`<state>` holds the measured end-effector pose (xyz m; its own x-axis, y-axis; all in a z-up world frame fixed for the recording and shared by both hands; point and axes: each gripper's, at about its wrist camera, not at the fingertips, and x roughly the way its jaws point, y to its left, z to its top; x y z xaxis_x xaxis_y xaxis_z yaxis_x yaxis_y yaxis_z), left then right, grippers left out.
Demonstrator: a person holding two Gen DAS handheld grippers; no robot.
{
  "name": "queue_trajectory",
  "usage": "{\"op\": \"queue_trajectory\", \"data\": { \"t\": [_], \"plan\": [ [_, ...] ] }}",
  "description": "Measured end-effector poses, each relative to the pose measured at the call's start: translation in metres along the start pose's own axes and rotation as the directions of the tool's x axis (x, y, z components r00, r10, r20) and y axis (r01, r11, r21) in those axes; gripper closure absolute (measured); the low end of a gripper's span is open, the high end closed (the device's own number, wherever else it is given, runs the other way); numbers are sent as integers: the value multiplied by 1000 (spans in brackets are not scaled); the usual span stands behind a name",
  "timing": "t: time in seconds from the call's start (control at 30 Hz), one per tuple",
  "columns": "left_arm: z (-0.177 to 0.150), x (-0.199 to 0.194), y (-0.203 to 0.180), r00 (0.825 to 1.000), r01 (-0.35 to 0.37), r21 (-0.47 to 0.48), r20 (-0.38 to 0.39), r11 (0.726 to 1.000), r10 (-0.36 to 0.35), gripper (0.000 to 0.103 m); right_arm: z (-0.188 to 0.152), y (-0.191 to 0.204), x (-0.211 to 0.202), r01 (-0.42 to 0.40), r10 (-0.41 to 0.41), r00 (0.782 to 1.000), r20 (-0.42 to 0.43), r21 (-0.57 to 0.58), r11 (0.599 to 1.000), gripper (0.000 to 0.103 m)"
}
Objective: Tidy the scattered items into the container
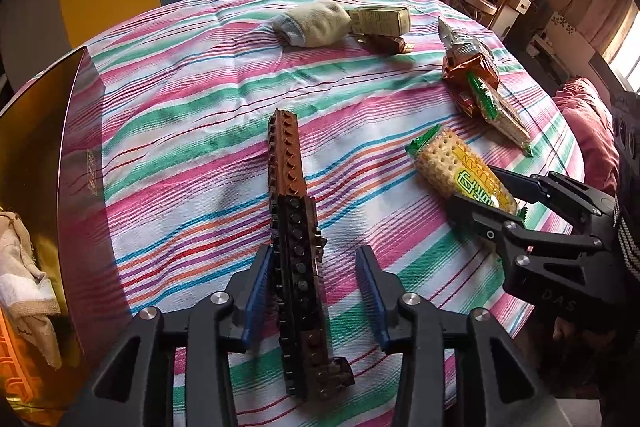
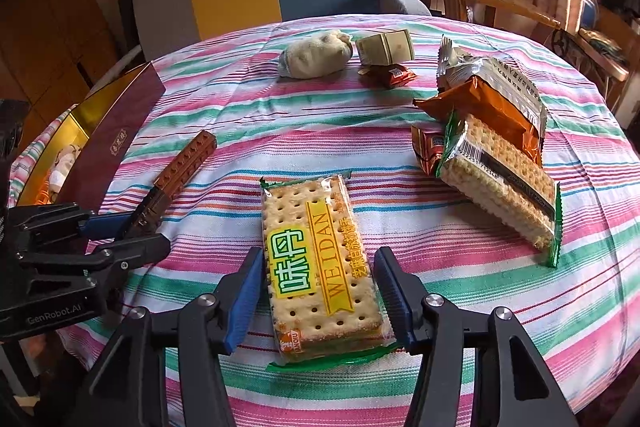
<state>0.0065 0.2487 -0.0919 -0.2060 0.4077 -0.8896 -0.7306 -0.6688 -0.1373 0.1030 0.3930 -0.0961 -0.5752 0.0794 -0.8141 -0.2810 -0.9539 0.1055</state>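
- Left gripper [image 1: 316, 269]: jaws apart, straddling brick bar [image 1: 294, 227]; left pad touching, right pad clear.
- Right gripper [image 1: 486, 193]: at cracker pack [image 1: 452, 163].
- Box [image 1: 52, 147]: at left edge, cloth [image 1: 28, 291] inside.

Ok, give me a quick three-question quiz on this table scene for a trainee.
1. True or false: the rolled sock lies inside the container.
2. What lies between the fingers of the left gripper? A spoon, B brick bar, C cup.
3. Which item does the right gripper straddle?
Key: 1 false, it lies on the striped cloth; 2 B; 3 the cracker pack.
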Motion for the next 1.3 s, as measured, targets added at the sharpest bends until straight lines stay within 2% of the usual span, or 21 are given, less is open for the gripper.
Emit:
{"op": "queue_trajectory", "data": {
  "t": [0.1, 0.2, 0.27, 0.6, 0.73, 0.8, 0.9, 0.97, 1.2, 1.3],
  "plan": [
    [-3, -1, 2, 1000, 2, -22, 22, 1000, -2, 61, -1, 5, 0, 33, -33, 999, 1, -29, 999, 51],
    [-5, -3, 1, 999, -31, -21, 39, 999, 32, 74, -3, 8, -2, 56, -56, 998, 3, -36, 998, 52],
    [-6, -5, 5, 998, -29, -36, 49, 999, 31, 80, -4, 11, -3, 54, -54, 999, 6, -29, 998, 53],
    [-19, -12, 5, 998, -30, -50, 59, 998, 33, 80, -12, 33, -4, 60, -59, 998, 17, -31, 998, 52],
    [-17, -10, 2, 998, -32, -39, 47, 999, 33, 72, -12, 34, -4, 62, -62, 998, 15, -34, 997, 51],
    [-16, -9, -1, 998, -44, -27, 47, 999, 45, 71, -12, 34, -3, 64, -63, 998, 14, -35, 997, 51],
    [-16, -8, -2, 997, -54, -20, 54, 998, 55, 71, -12, 35, -3, 66, -66, 998, 12, -37, 997, 51],
    [-17, -9, -2, 996, -66, -21, 61, 998, 67, 77, -12, 35, -3, 68, -67, 998, 12, -39, 997, 51],
    [-21, -24, -5, 993, -36, -15, 110, 999, 37, 79, -11, 36, -3, 77, -77, 997, 8, -37, 996, 53],
    [-21, -31, -4, 992, -28, -24, 125, 999, 31, 79, -10, 37, -7, 57, -56, 998, 14, -8, 998, 53]
  ]
}}
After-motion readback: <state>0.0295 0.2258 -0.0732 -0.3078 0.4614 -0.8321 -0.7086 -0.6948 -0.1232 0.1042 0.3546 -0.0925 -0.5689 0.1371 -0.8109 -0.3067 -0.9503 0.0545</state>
